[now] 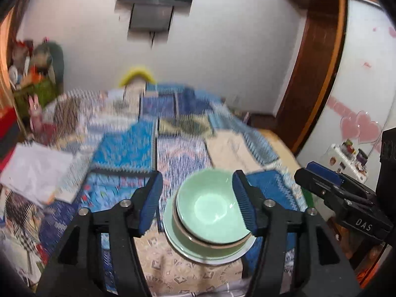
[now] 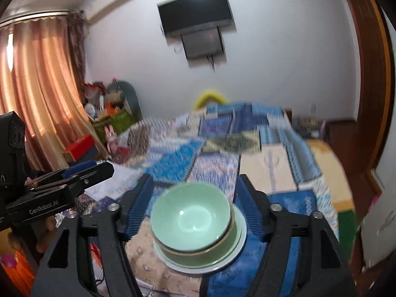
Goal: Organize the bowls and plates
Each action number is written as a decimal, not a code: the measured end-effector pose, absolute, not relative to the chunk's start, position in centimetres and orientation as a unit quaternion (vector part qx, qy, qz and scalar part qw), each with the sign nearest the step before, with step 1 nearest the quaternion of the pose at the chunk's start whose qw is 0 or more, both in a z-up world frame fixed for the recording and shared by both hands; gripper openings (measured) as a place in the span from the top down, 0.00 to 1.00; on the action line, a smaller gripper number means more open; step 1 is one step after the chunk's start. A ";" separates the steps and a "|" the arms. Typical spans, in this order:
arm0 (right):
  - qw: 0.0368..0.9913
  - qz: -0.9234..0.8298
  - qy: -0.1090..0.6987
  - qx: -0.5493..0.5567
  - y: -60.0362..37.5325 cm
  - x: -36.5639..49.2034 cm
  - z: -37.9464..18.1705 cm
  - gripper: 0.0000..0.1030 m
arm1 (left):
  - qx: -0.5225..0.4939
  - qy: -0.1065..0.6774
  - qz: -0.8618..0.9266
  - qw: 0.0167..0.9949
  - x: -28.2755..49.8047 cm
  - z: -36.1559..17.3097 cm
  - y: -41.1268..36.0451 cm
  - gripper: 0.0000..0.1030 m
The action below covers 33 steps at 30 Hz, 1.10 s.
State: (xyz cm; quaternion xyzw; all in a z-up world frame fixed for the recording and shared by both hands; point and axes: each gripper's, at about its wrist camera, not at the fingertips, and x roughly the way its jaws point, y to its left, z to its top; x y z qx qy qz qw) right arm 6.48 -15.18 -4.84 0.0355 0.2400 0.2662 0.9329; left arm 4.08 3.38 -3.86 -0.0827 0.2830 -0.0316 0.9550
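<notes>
- A curtain (image 2: 37, 94) hangs at far left of the right wrist view, orange-brown, with cluttered boxes (image 2: 111, 118) beside it against the wall.
- A white paper (image 1: 34, 170) lies on the left part of the bed (image 1: 128, 148), on its blue patchwork cover.
- The left claw (image 1: 198, 205) is spread, nothing between its blue pads (image 1: 151, 203); it hangs above the bed, apart from the dishes.
- In the right wrist view the left claw (image 2: 99, 170) shows from the side at left, well apart from the stack.
- A pale green bowl (image 1: 212, 208) sits in a second bowl (image 1: 198, 243) with a brown rim, and both stand on a plate (image 1: 173, 237), the stack resting on the near part of the bed.
- The same bowl (image 2: 190, 220), nested bowl (image 2: 198, 255) and plate (image 2: 237, 232) show in the right wrist view, upright and centred between the fingers but lower down.
- The right claw (image 2: 194, 205) is also spread and empty, its pads (image 2: 252, 210) clear of the bowl.
- In the left wrist view the right claw (image 1: 311, 173) enters from the right edge.
- A screen (image 2: 198, 19) is mounted on the white wall above.
- A wooden door frame (image 1: 314, 74) stands at right, next to a white panel with pink hearts (image 1: 358, 126).
</notes>
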 end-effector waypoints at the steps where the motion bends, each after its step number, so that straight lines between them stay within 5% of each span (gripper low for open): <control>1: 0.937 0.267 0.224 0.032 -15.3 5.7 -4.2 0.29 | -0.076 0.265 -0.030 0.961 3.2 -3.1 3.2 0.36; 12: 0.950 0.273 0.148 0.030 -15.6 2.1 -1.6 0.06 | -0.046 0.138 -0.010 0.989 -3.1 0.9 2.1 0.02; 33: 0.951 0.273 0.139 0.041 -15.6 1.1 -2.2 0.00 | -0.030 0.109 -0.006 0.994 -5.3 0.0 1.5 0.00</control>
